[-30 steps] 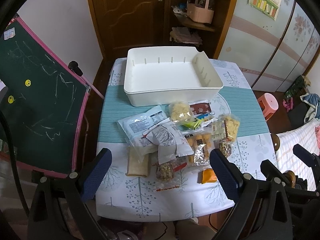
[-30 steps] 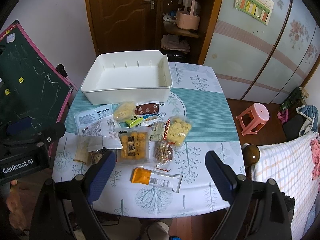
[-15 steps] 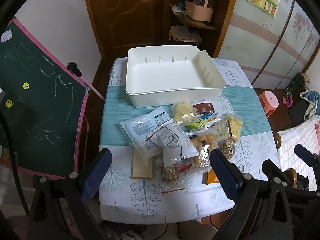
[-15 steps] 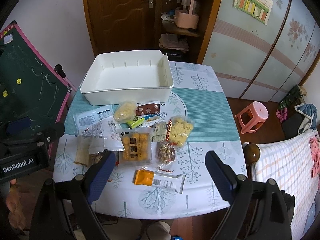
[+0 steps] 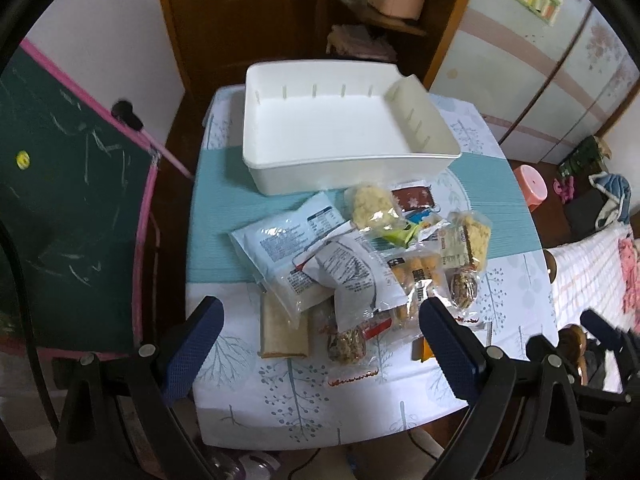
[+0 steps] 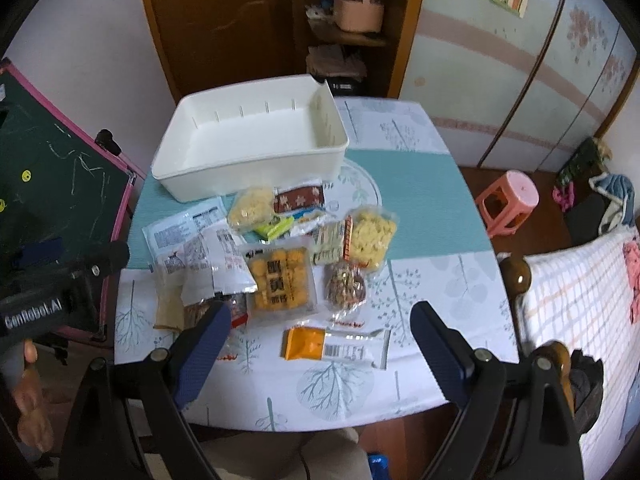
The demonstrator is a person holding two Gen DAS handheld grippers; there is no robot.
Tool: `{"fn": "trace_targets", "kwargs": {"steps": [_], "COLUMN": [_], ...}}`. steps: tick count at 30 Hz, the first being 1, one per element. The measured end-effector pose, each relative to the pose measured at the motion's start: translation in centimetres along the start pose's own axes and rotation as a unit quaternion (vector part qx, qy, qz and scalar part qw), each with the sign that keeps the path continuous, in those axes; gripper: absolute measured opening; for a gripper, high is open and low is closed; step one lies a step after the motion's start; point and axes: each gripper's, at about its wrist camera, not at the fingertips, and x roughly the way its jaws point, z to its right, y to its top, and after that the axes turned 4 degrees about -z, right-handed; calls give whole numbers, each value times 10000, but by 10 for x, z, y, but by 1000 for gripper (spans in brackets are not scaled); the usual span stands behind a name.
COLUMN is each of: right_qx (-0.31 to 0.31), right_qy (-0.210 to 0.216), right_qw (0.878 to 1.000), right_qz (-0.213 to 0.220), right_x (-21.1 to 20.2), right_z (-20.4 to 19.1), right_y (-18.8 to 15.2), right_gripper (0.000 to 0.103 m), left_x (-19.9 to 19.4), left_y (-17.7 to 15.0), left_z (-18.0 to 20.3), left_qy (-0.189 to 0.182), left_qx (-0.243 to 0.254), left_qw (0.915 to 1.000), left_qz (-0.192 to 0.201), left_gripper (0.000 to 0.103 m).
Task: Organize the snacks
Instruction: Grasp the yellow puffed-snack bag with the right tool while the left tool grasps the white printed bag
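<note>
Above the worktop (image 6: pixel 420 208), I hold left gripper (image 5: pixel 320 334) and right gripper (image 6: pixel 320 338) spread wide and empty over overlapping snack packets (image 6: pixel 280 276) lying before the empty white bin (image 6: pixel 252 148); slick, stacked wrappers risk slipping or double-picking.

A white bin (image 6: pixel 256 152) is sitting empty at the table's far side. Snack packets are lying piled just before it: a yolk-pastry pack (image 6: pixel 280 278), a nut bag (image 6: pixel 346 284), and, apart nearest, an orange bar (image 6: pixel 334 348) lying flat.
</note>
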Motion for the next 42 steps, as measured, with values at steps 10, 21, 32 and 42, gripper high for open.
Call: {"fn": "trace_targets", "kwargs": {"steps": [10, 21, 32, 42], "right_qx": [486, 727, 896, 609], "right_qy": [-52, 91, 293, 962], "right_qw": [9968, 9937, 9880, 9789], "right_qz": [-640, -853, -1221, -1696], "right_x": [53, 111, 197, 246], "right_z": [37, 79, 120, 92], "right_y": [-13, 19, 82, 103], "right_gripper": [91, 91, 85, 83], "left_x": [55, 106, 159, 179], "left_y": [5, 6, 26, 27], "left_z": [-35, -17, 8, 14], "left_qy": [222, -173, -16, 239], "left_qx": [-285, -754, -1322, -1610], "left_qw": [9976, 9874, 9749, 9696], "left_qz": [-593, -1378, -1792, -1827], "left_gripper": [98, 98, 98, 98]}}
